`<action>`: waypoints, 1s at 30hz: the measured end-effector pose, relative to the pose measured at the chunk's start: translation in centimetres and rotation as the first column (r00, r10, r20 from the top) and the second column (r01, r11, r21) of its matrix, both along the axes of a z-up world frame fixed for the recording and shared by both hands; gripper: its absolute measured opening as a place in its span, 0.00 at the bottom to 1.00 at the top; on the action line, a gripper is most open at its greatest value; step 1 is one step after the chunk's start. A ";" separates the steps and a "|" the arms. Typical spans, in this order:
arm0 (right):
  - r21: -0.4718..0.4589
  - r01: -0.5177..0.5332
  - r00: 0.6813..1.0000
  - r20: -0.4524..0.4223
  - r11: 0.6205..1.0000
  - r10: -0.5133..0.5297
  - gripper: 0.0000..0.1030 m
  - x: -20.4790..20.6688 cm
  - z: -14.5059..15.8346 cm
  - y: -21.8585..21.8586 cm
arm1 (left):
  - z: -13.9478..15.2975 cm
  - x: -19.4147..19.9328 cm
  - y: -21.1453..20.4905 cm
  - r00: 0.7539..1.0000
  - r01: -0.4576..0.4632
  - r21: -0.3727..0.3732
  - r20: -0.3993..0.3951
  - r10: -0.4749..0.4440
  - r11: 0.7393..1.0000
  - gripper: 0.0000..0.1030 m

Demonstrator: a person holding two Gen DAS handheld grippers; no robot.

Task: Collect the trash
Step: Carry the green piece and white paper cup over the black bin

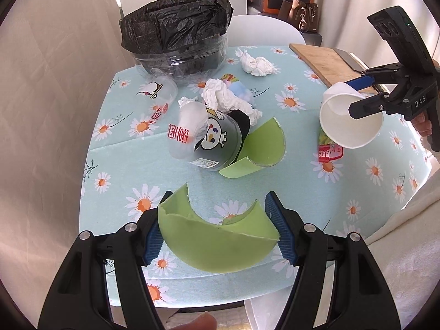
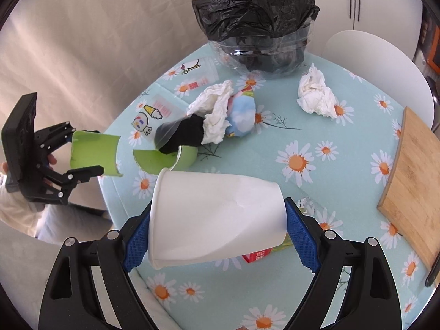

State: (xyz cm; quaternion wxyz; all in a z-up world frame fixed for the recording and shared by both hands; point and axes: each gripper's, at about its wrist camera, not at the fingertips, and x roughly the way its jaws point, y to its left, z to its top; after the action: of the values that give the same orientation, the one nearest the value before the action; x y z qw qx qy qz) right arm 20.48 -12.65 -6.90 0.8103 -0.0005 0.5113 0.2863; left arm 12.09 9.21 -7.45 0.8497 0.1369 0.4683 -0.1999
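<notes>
My left gripper (image 1: 217,225) is shut on a broken green bowl piece (image 1: 214,242), held above the near table edge; it also shows in the right wrist view (image 2: 95,152). My right gripper (image 2: 217,228) is shut on a white paper cup (image 2: 214,217), squeezed and lying sideways, above the table's right side; the cup shows in the left wrist view (image 1: 349,121). A bin lined with a black bag (image 1: 178,44) stands at the far side. A second green bowl piece (image 1: 261,148), clear printed cups (image 1: 209,143), crumpled tissues (image 1: 255,63) and a red wrapper (image 1: 328,152) lie on the table.
A floral tablecloth (image 1: 123,165) covers the table. A wooden cutting board (image 1: 327,60) with a knife lies at the far right. A white chair (image 1: 264,30) stands behind the table. A curtain hangs on the left.
</notes>
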 end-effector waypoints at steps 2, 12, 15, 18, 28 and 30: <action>0.020 0.012 1.000 0.003 1.000 -0.012 0.80 -1.0 0.0 -0.8 | 0.6 -0.4 -0.3 1.000 -0.012 -0.004 0.014 0.012 1.000 0.65; 0.139 0.101 0.993 0.043 0.985 -0.108 0.80 -3.4 0.6 -4.2 | 2.8 -1.3 -1.7 0.994 -0.047 0.006 0.095 0.046 0.999 0.65; 0.189 0.125 0.989 0.055 0.974 -0.138 0.80 -3.2 1.3 -4.9 | 3.4 -1.1 -1.8 0.991 -0.065 -0.009 0.118 0.065 0.998 0.65; 0.203 0.132 0.986 0.075 0.970 -0.150 0.80 -2.7 2.3 -5.1 | 3.7 -0.6 -1.8 0.988 -0.077 -0.032 0.130 0.081 0.997 0.65; 0.214 0.143 0.974 0.141 0.966 -0.176 0.80 0.5 5.5 -4.9 | 6.2 3.2 -1.9 0.979 -0.047 -0.082 0.193 0.062 0.995 0.65; 0.223 0.145 0.971 0.156 0.964 -0.182 0.80 1.6 6.4 -4.6 | 6.8 4.4 -2.0 0.978 -0.029 -0.086 0.202 0.045 0.996 0.65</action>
State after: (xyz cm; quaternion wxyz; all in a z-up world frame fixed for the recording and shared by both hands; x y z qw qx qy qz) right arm 22.09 -17.24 -0.54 0.8685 0.1023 0.4033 0.2693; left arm 16.53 7.19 -0.64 0.9017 0.1127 0.3727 -0.1882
